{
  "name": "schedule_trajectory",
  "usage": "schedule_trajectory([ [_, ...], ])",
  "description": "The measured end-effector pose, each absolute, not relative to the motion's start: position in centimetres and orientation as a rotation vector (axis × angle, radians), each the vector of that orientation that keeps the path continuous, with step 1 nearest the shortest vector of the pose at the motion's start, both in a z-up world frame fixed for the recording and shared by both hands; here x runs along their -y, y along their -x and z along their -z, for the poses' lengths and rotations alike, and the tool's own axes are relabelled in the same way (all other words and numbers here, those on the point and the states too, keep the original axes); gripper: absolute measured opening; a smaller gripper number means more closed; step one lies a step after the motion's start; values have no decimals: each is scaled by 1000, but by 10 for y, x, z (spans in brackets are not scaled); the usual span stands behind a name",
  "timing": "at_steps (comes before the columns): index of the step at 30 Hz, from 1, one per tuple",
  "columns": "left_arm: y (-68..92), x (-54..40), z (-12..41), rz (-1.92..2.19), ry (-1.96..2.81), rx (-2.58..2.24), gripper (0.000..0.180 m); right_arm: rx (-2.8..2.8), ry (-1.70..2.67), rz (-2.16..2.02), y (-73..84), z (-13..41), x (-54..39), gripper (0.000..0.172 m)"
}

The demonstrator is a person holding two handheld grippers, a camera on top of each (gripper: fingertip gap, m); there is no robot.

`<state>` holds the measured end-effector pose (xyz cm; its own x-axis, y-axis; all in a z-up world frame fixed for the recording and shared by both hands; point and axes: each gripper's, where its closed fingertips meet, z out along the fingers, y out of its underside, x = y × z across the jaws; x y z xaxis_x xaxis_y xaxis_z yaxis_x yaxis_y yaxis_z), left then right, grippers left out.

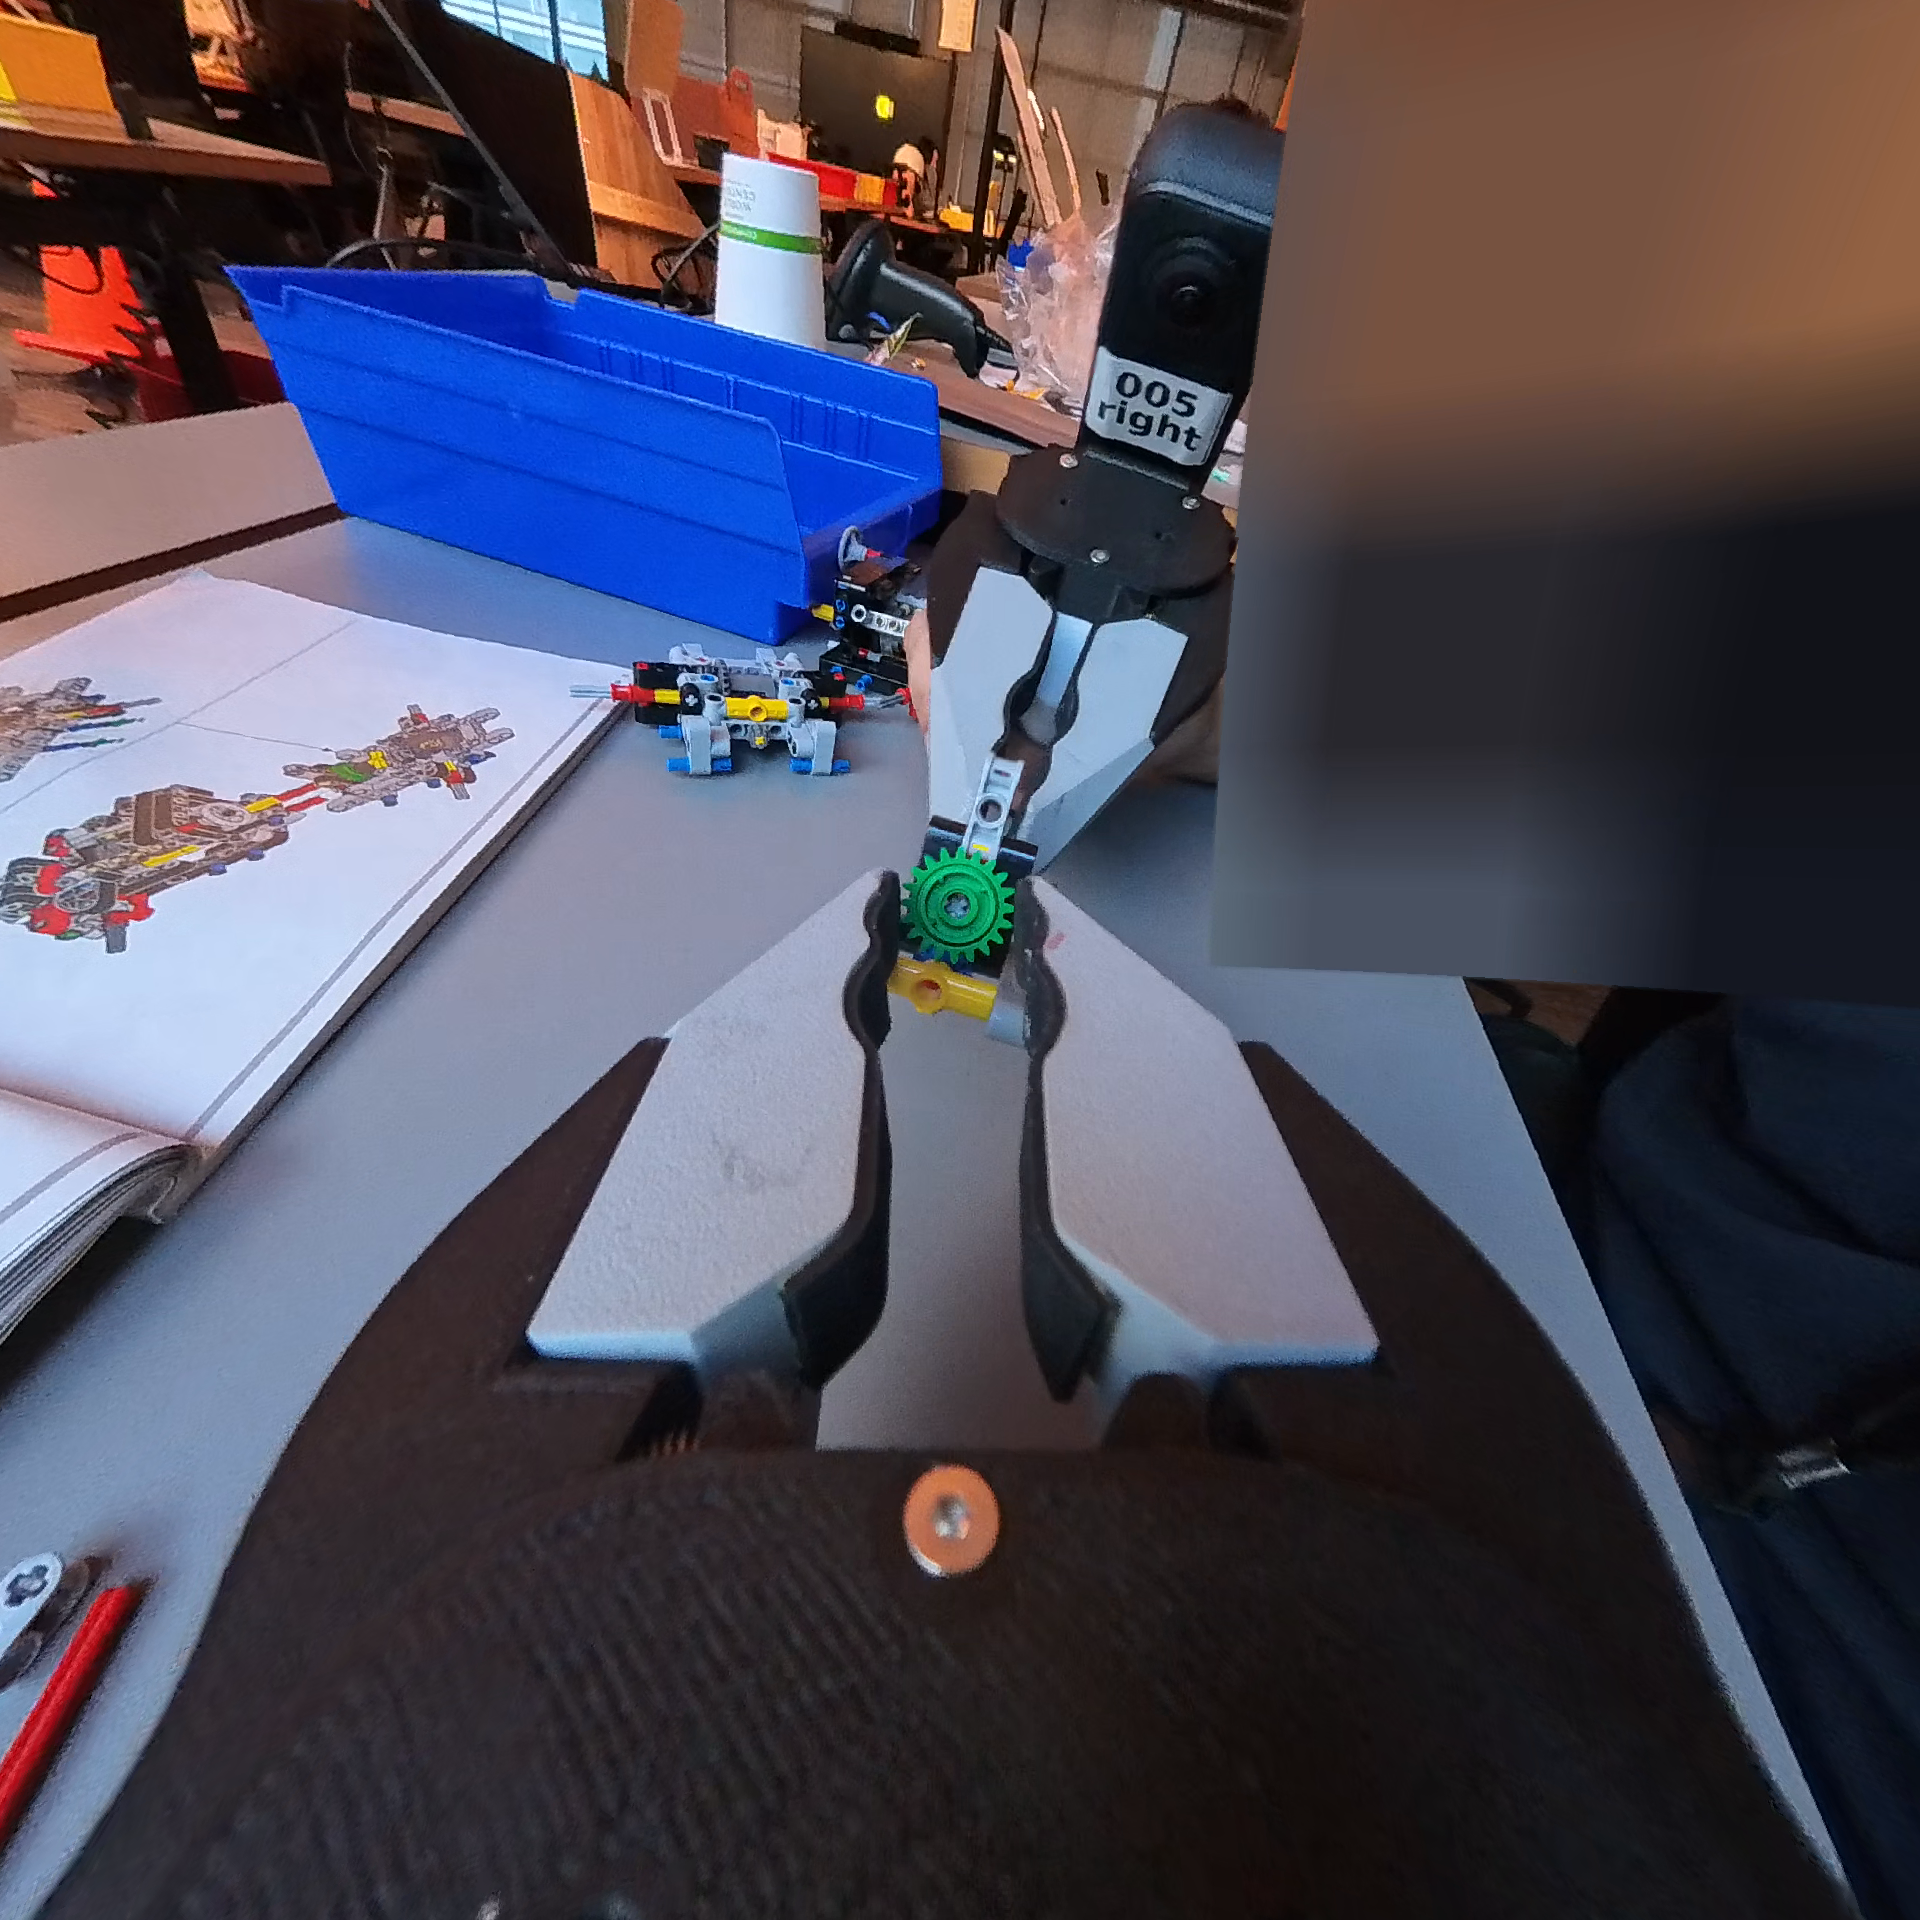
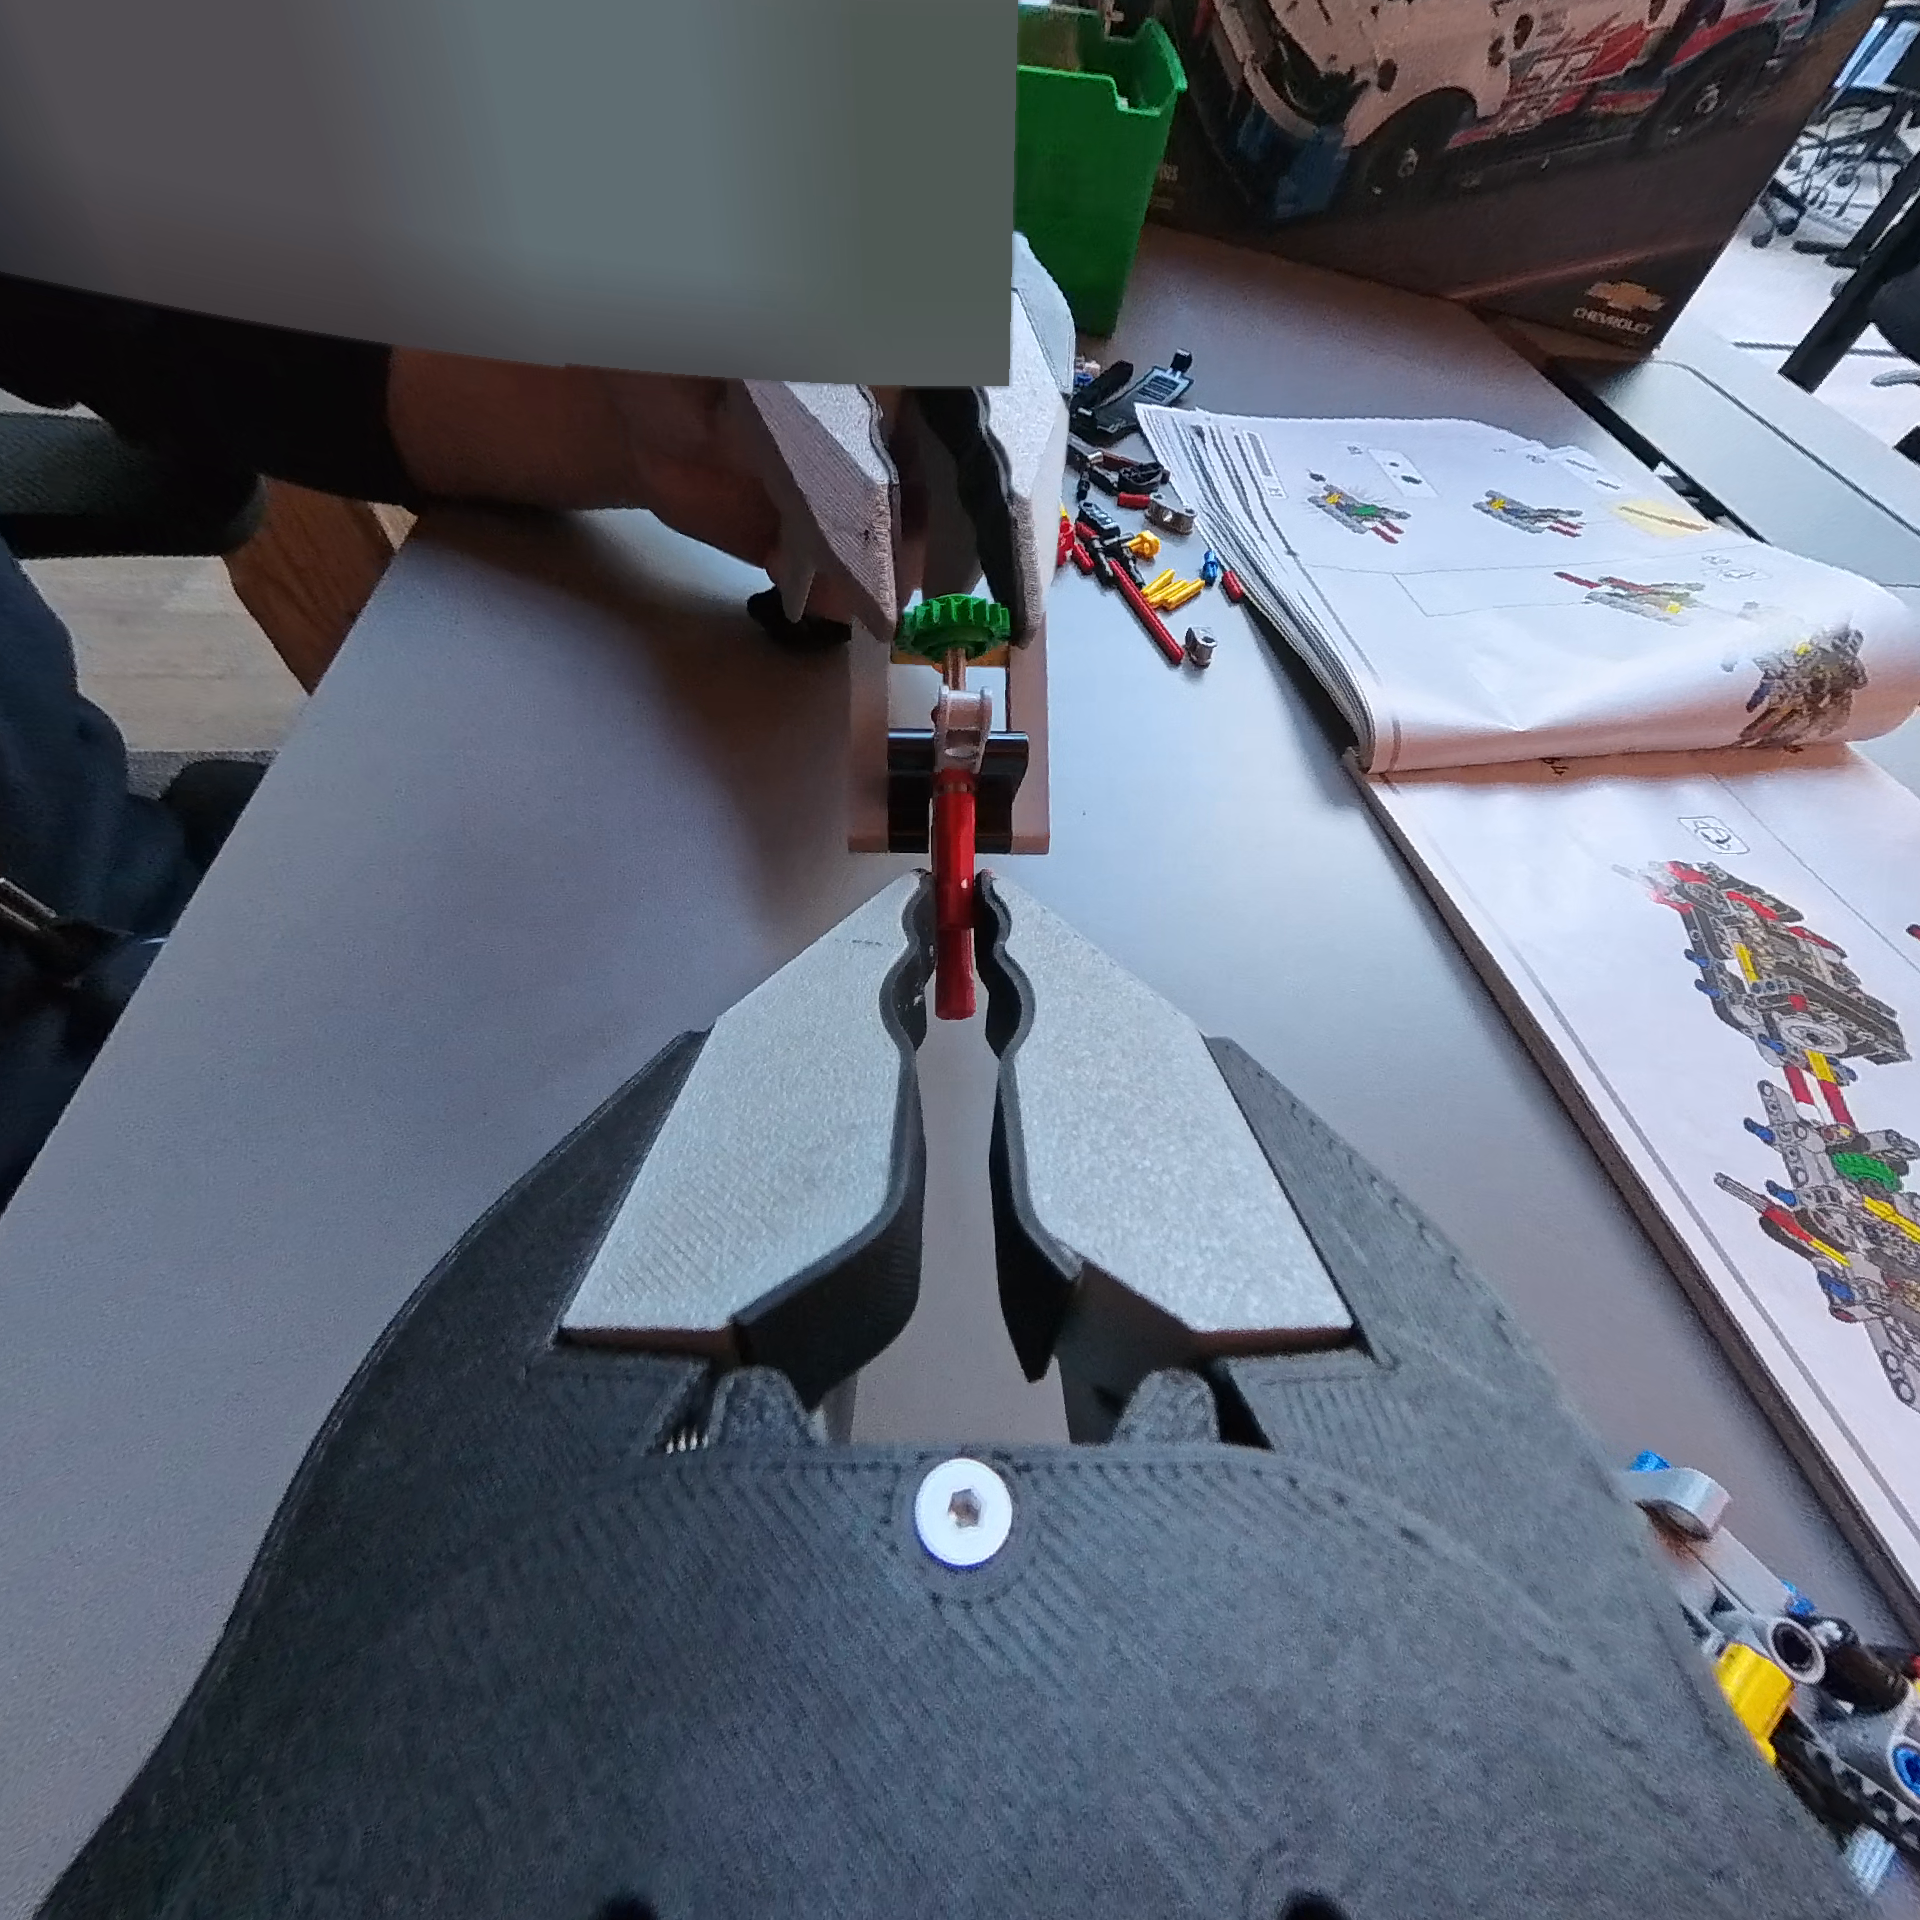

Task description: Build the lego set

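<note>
A small brick assembly (image 1: 956,935) sits between the left gripper's (image 1: 954,940) jaws above the surface (image 1: 623,935); the right gripper (image 1: 1023,790) meets it from behind; an open manual (image 1: 260,831) lies left; a bin (image 1: 582,436) stands behind it; another assembly (image 1: 738,707) lies between.

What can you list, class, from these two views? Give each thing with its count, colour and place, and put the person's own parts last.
Gear assembly: one, green gear with yellow, grey and black parts, in left claw.
Axle: one, red, in right claw, joined to assembly.
Bin: one, blue, far on table.
Instruction books: two, white, open on table.
Built module: one, multicoloured, before bin.
Loose pieces: many, mixed, by upper book.
Green bin: one, far.
Table: one, grey.
Left claw: one, gripping assembly.
Right claw: one, pinching axle.
</note>
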<state>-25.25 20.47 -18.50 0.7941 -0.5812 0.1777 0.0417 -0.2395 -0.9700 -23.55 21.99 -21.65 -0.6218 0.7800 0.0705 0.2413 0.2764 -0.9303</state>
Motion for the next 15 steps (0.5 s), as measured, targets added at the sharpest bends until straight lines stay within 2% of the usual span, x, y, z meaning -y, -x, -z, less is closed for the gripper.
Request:
schedule_trajectory([
  [6,251,-208,172,561,1657,-389,17,1964,907,-1401,236,207,-221,3],
  [15,246,-205,165,210,1664,-520,17,1939,809,-1382,237,202,-218,3],
])
